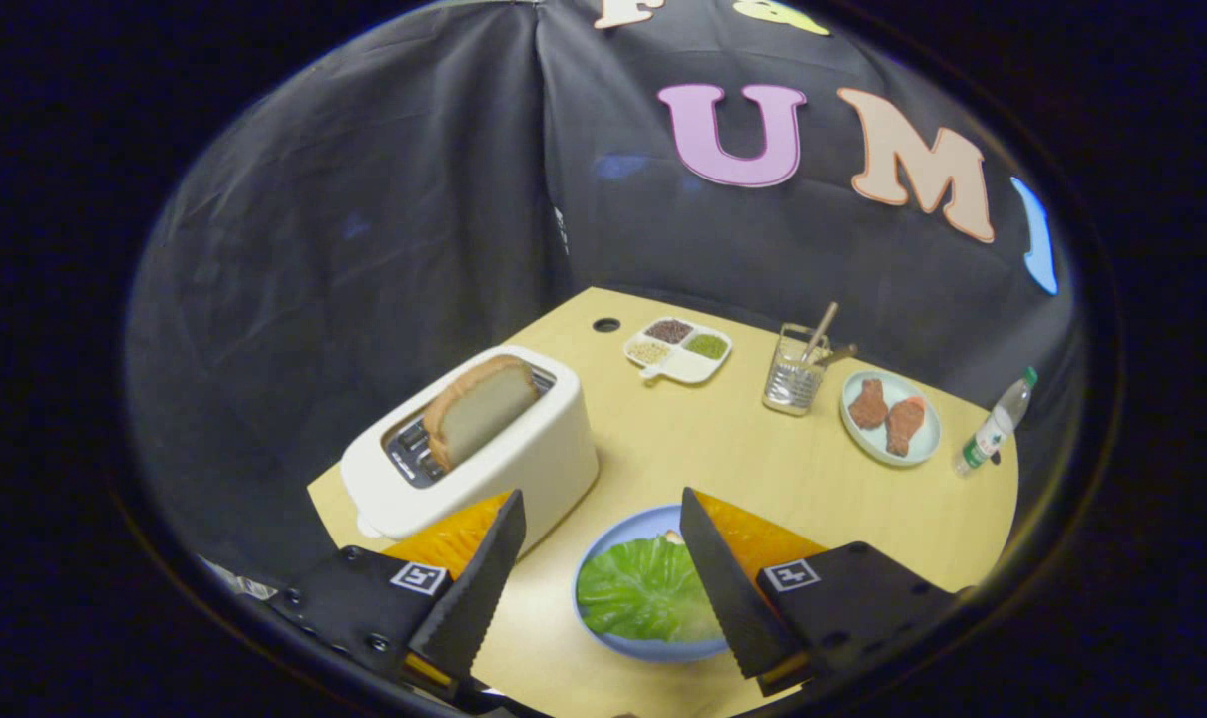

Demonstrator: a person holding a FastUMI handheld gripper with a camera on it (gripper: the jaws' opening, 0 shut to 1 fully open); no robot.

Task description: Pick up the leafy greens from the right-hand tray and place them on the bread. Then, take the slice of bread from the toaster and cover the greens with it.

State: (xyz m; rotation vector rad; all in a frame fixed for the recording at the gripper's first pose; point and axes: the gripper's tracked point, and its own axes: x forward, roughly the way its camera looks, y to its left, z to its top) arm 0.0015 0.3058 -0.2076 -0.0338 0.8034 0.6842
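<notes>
Tool [602,499] spread, holding nothing; greens [638,590] on plate [603,538], partly hidden; bread beneath barely visible, perhaps.

The scene was viewed from a fisheye camera carried on the gripper [603,514], looking forward and down along its spread, empty fingers from above the near side of the table [753,469]. The toaster [479,449] was seen close by; the booth wall was seen well beyond the toaster.
</notes>
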